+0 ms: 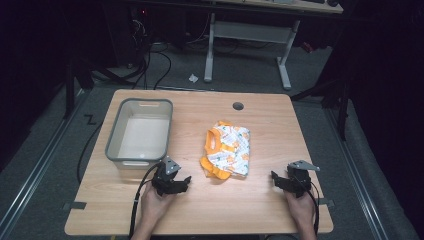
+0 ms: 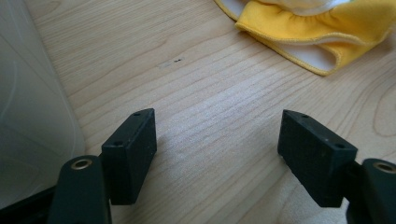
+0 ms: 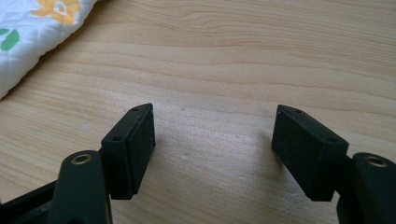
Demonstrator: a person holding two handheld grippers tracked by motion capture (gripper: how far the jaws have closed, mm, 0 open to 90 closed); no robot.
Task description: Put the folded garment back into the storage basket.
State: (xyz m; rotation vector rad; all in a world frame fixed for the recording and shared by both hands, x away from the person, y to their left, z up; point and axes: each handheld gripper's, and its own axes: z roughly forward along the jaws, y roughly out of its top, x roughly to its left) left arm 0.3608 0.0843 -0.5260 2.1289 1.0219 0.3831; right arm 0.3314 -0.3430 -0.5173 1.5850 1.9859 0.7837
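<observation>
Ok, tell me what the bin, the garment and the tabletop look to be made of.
Bin: likely plastic, grey rim, smooth translucent wall. Garment: soft fabric, quilted white print with gathered orange trim. Tabletop: light wood or wood-look laminate, with visible grain and a slight sheen.

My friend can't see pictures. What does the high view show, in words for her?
A folded orange and white garment lies mid-table, beside an empty grey bin on its left. Near the front edge, two hands each hold an open black gripper, left gripper and right gripper, pointing inward toward the cloth.
</observation>
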